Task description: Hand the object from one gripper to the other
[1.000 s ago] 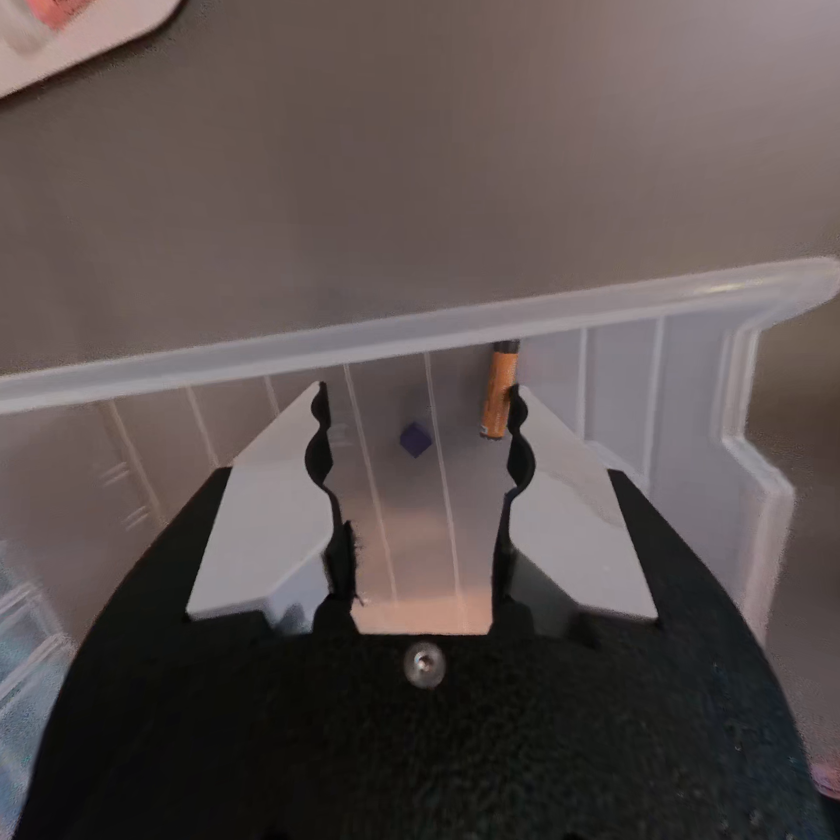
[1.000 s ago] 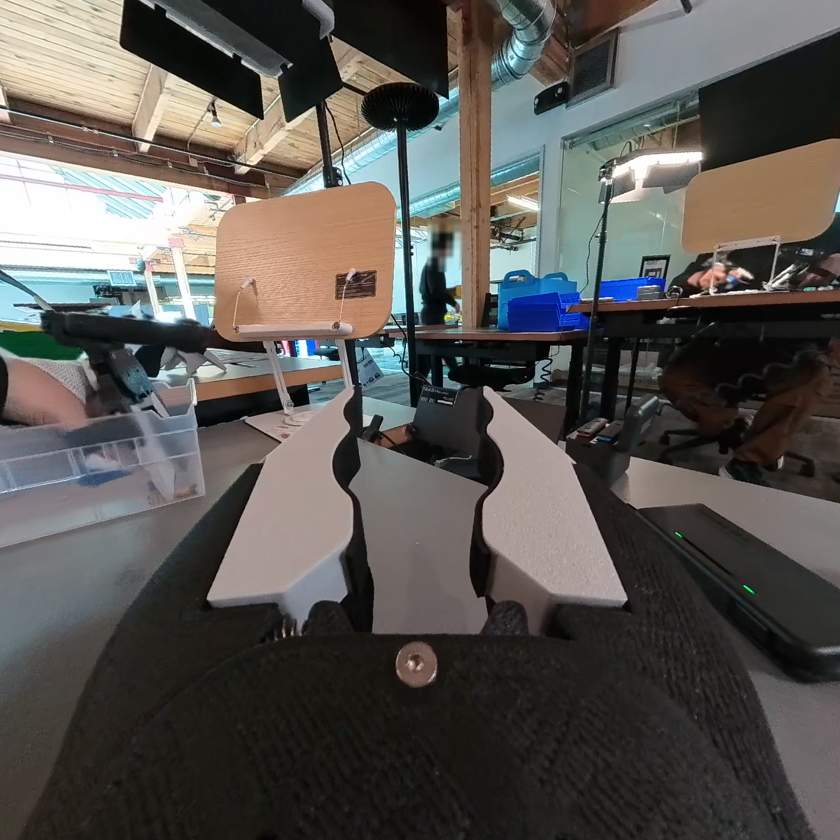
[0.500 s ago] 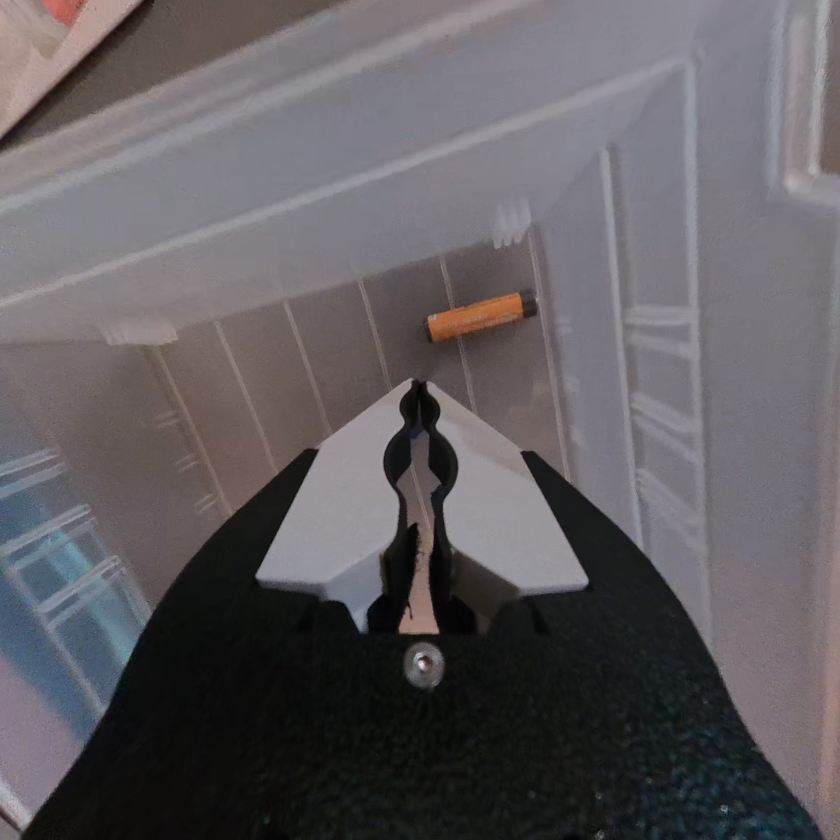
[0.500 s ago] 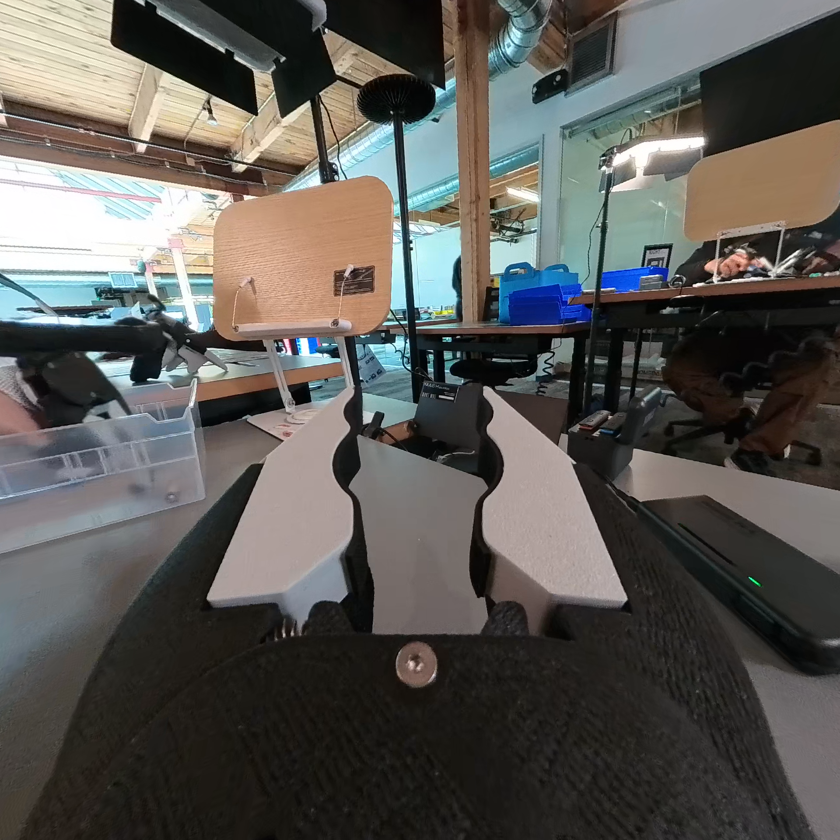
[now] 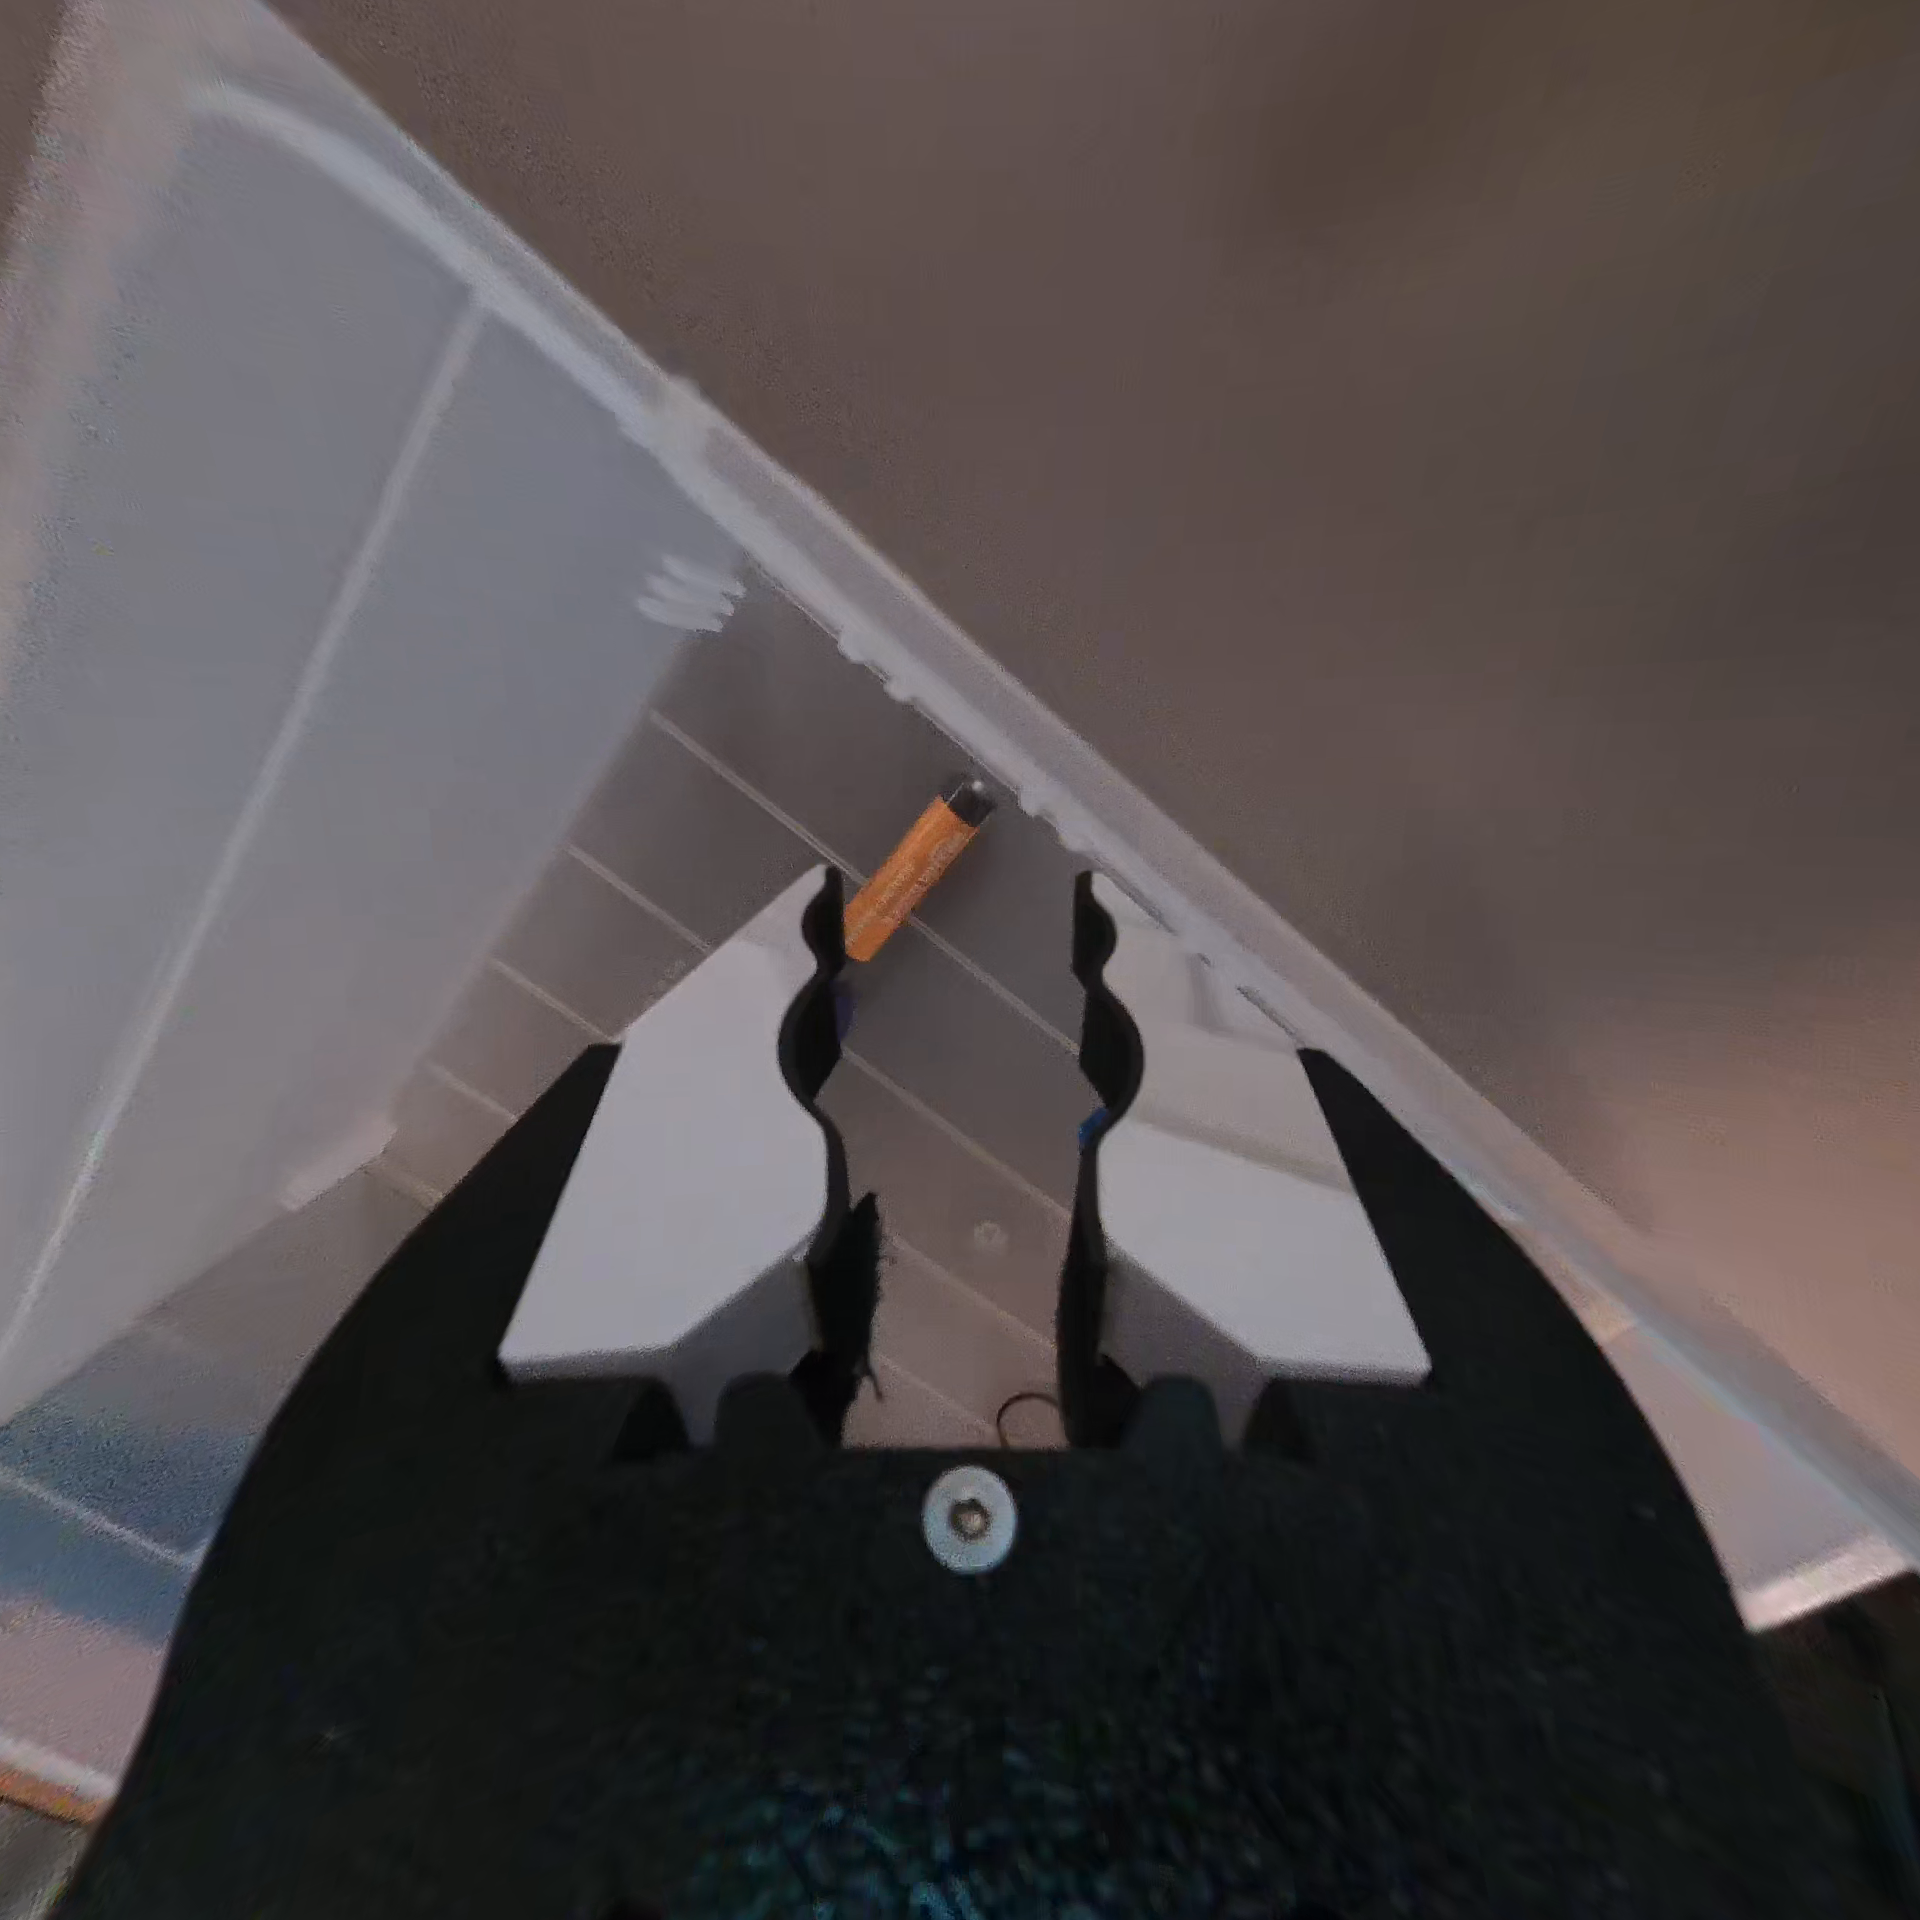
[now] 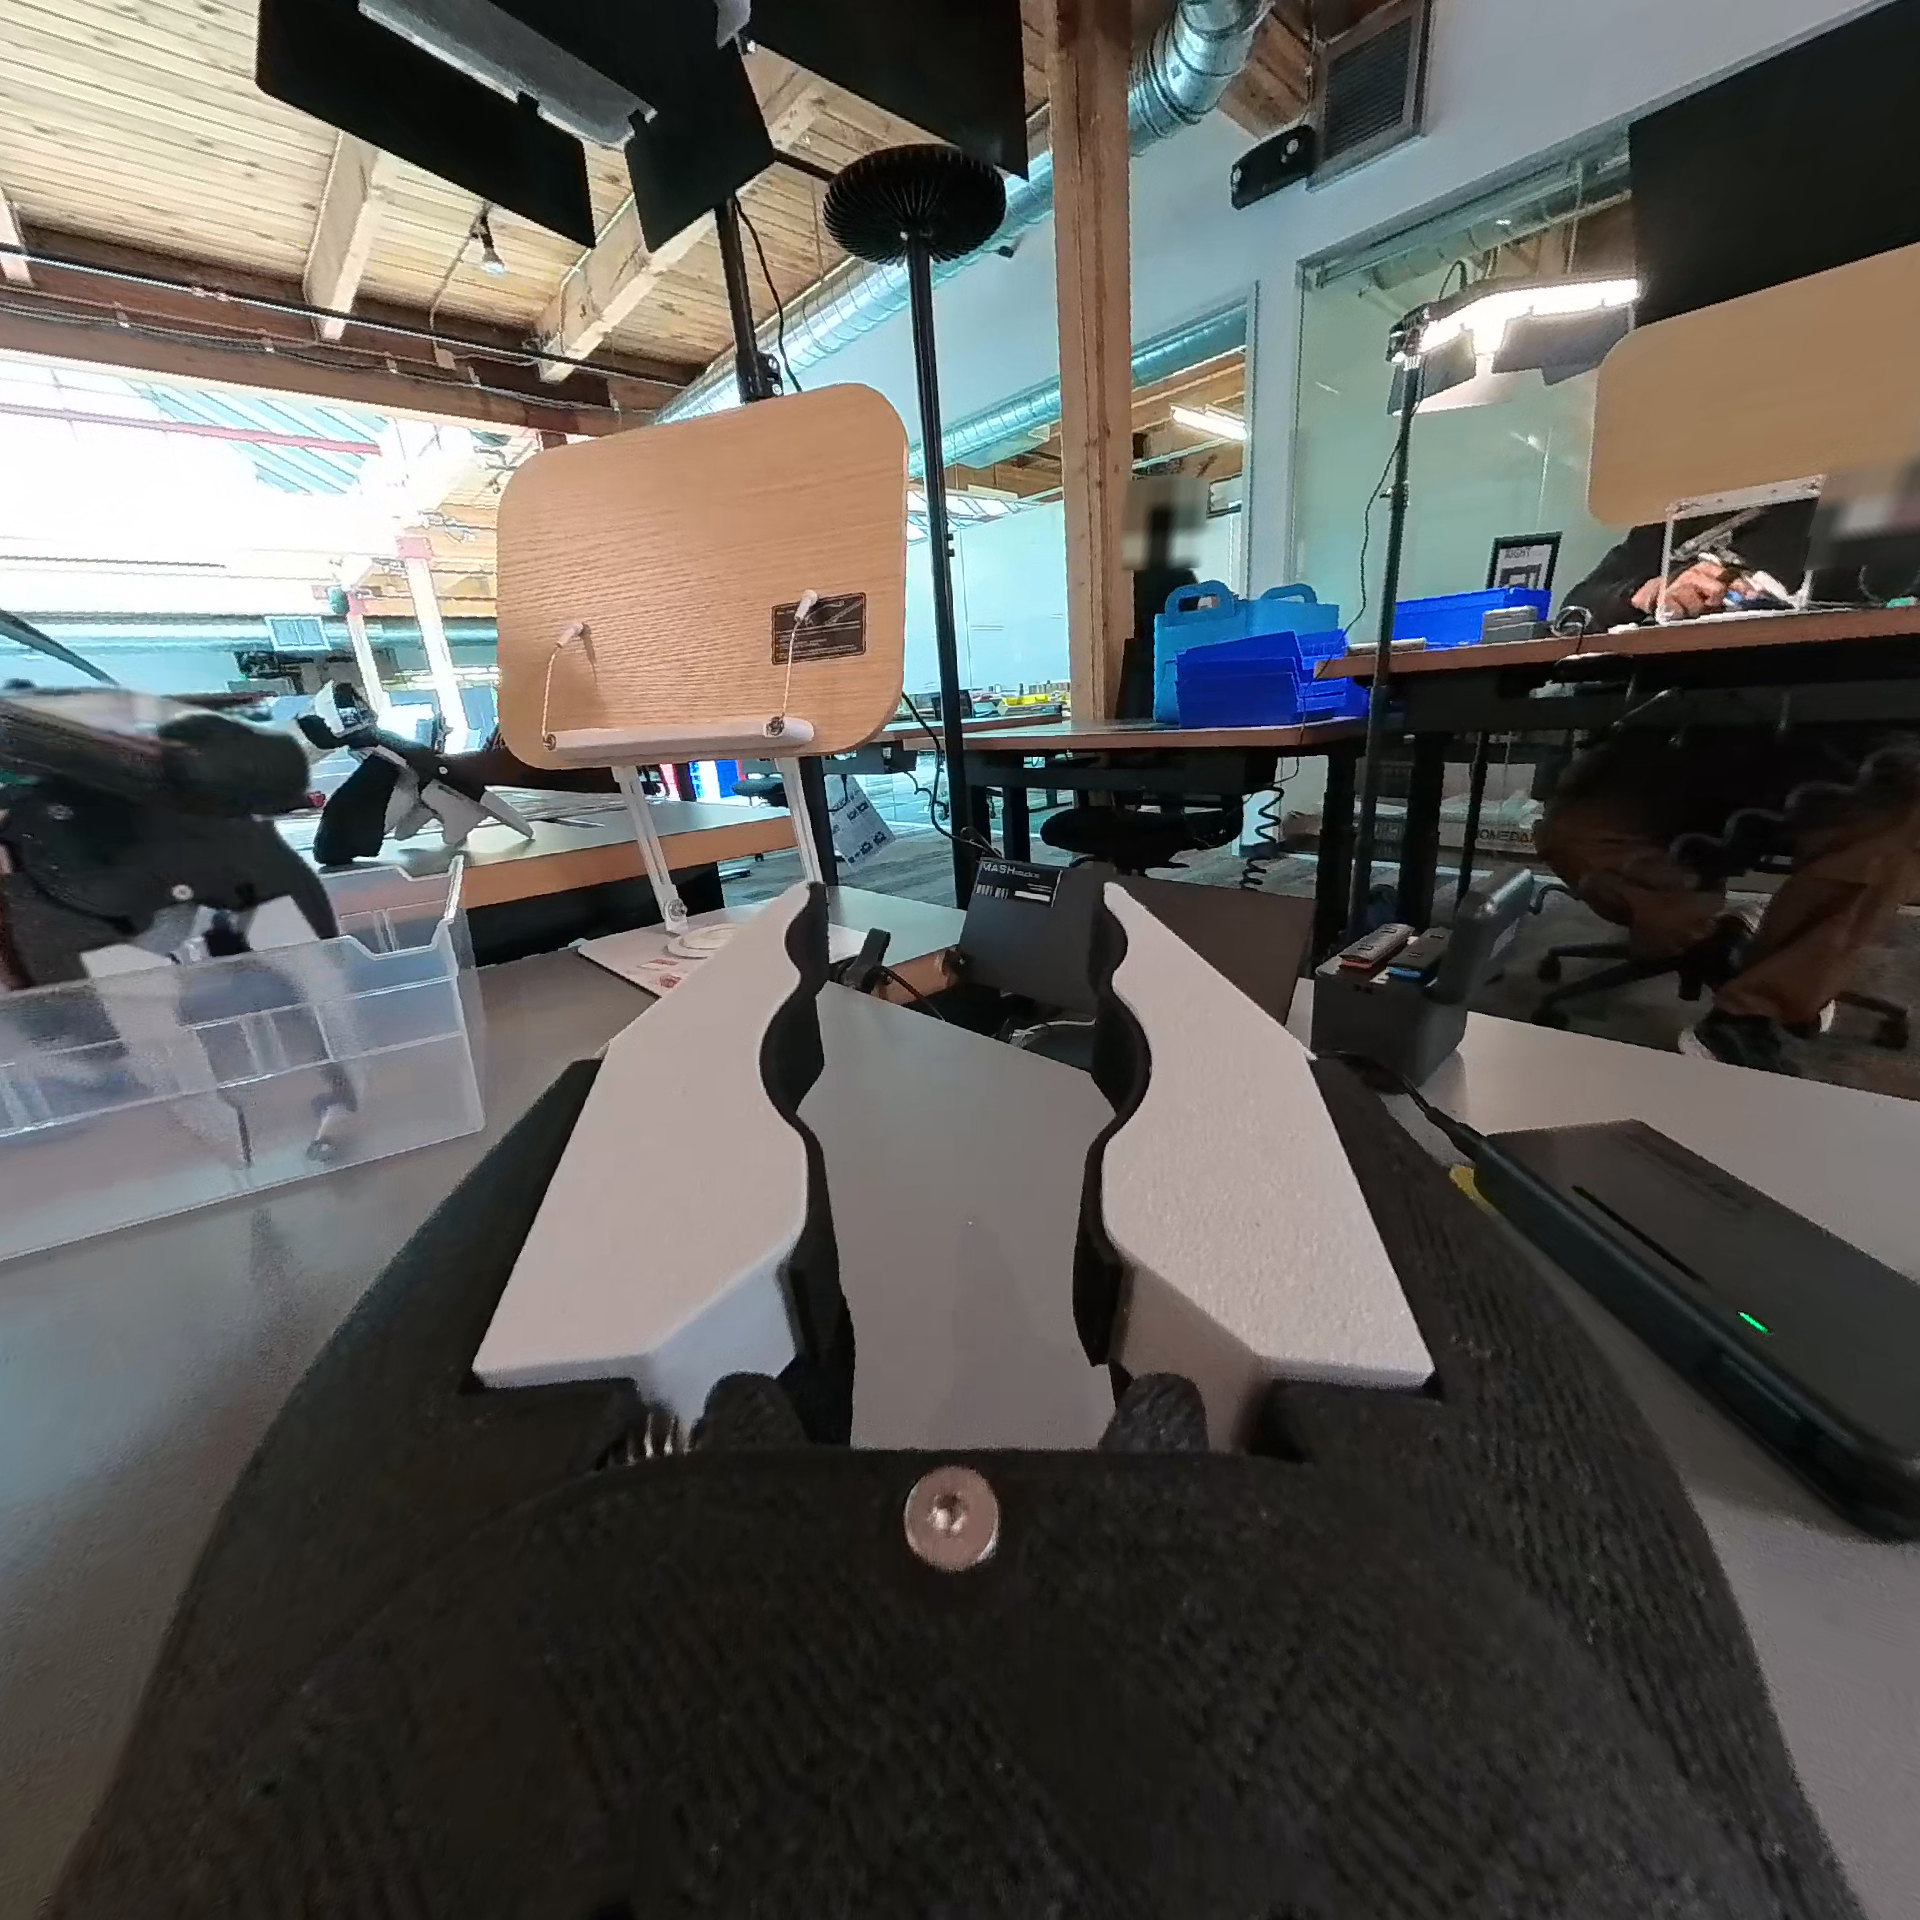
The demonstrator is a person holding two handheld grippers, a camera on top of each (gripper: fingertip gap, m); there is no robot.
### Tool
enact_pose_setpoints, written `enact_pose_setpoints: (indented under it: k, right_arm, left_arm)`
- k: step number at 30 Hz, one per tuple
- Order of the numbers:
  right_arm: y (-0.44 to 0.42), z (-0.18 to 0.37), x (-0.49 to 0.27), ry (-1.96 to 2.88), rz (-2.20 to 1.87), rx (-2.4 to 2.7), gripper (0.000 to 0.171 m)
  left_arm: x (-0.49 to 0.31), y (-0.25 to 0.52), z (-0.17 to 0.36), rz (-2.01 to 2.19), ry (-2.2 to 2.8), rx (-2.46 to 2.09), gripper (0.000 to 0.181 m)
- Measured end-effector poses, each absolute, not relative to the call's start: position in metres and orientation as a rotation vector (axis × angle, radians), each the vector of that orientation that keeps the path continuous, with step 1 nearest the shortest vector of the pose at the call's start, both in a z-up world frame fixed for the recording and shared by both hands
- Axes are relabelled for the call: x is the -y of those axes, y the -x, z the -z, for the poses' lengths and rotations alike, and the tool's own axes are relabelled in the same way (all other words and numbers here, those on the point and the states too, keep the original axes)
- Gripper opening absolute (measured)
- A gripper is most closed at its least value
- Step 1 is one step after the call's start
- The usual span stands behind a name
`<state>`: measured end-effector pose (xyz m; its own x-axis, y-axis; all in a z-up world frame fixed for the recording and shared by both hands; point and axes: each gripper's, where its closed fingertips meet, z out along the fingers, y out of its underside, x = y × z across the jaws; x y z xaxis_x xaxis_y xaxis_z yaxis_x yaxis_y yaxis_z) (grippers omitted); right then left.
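Note:
An orange battery [image 5: 912, 873] with a black end lies on the floor of a clear plastic bin [image 5: 312, 644], close to its wall. My left gripper [image 5: 954, 894] is open and empty inside the bin, and the battery's near end lies just ahead of its left fingertip. A small blue-purple piece [image 5: 846, 1013] peeks out beside the left finger. My right gripper [image 6: 964, 904] is open and empty, low over the grey table [image 6: 156, 1403]. In the right wrist view the left gripper [image 6: 156, 862] reaches down into the bin [image 6: 395, 1049] at the far left.
A black flat device [image 6: 1714, 1309] with a green light lies on the table to the right. A wooden board on a stand [image 6: 696, 571] and a black box [image 6: 1392, 997] stand at the table's far side. Other desks and seated people are behind. The grippers' ends are close to 35 cm from one another. The black flat device [image 6: 1714, 1309] is about 20 cm from my right fingertips and 50 cm from my left.
My left gripper was open, shut half a second ago, and is open again; it has turned inside the bin, so the battery now lies by its left fingertip. The right gripper has barely moved.

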<state>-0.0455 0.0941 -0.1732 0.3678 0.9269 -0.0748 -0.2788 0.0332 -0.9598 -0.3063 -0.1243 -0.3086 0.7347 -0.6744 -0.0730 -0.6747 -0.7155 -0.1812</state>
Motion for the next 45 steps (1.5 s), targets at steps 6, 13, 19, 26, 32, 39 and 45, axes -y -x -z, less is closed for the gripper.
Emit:
enact_pose_setpoints:
  k: [6, 13, 19, 26, 32, 39, 45]
  right_arm:
    - [0.047, 0.175, -0.094, 1.181, -1.064, 0.724, 0.049]
    - [0.047, 0.174, -0.094, 1.180, -1.071, 0.717, 0.049]
    - [0.049, 0.173, -0.091, 1.173, -1.079, 0.725, 0.049]
    - [0.044, 0.156, -0.067, 0.999, -1.141, 0.801, 0.034]
    - [0.033, 0.154, -0.054, 0.891, -1.133, 0.939, 0.033]
    - [0.009, 0.151, -0.082, 0.910, -1.067, 0.863, 0.040]
    - [0.002, 0.161, -0.062, 0.823, -0.968, 0.907, 0.050]
  left_arm:
    - [0.122, 0.302, 0.317, 0.025, 2.772, -1.162, 0.008]
    - [0.132, 0.345, 0.291, -0.456, 2.760, -0.955, 0.009]
    - [0.111, 0.339, 0.138, -0.764, 2.097, -0.397, 0.008]
    - [0.064, 0.159, 0.049, -0.390, 1.524, -0.416, 0.008]
    - [-0.016, 0.061, 0.124, 0.179, 1.506, -0.355, 0.009]
    - [-0.043, 0.017, 0.201, 0.763, 1.456, -0.347, 0.008]
    - [-0.039, 0.032, 0.197, 1.039, 1.410, -0.228, 0.008]
